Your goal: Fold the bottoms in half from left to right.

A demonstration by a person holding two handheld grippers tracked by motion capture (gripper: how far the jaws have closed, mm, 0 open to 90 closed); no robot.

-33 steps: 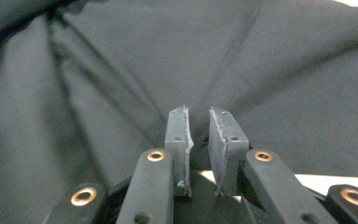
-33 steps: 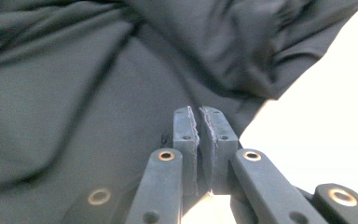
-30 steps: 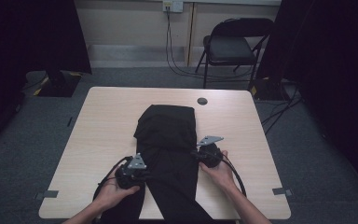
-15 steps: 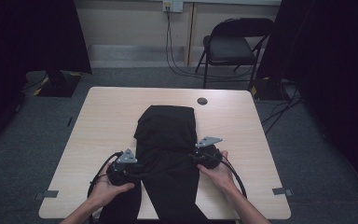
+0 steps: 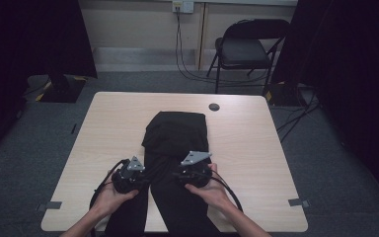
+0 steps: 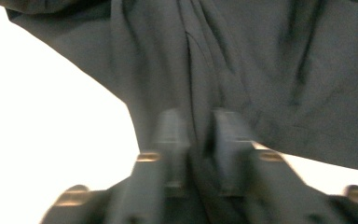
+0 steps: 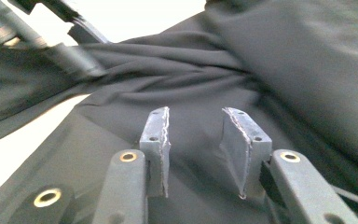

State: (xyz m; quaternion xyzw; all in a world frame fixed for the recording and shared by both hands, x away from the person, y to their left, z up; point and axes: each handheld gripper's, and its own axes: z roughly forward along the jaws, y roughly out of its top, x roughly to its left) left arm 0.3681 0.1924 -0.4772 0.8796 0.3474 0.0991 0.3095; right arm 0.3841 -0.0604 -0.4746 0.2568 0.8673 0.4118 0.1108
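Black trousers (image 5: 175, 133) lie lengthwise down the middle of the light wooden table (image 5: 256, 148), the far part folded over and the two legs running off the near edge. At the inner edge of the left leg, my left gripper (image 5: 139, 177) holds a raised ridge of the dark cloth (image 6: 270, 70). That view is blurred, and the narrow jaws of the left gripper (image 6: 198, 130) are closed on the ridge. My right gripper (image 5: 178, 176) hovers over the right leg. The jaws of the right gripper (image 7: 196, 116) are open, with only cloth (image 7: 284, 60) beneath them.
A round cable hole (image 5: 214, 106) sits near the table's far edge. Behind the table stands a black folding chair (image 5: 246, 49), and cables (image 5: 187, 69) run down the wall. Bare tabletop lies on both sides of the trousers.
My right gripper has moved left, from the trousers' right edge onto the right leg. My left gripper shifted a little left along the left leg.
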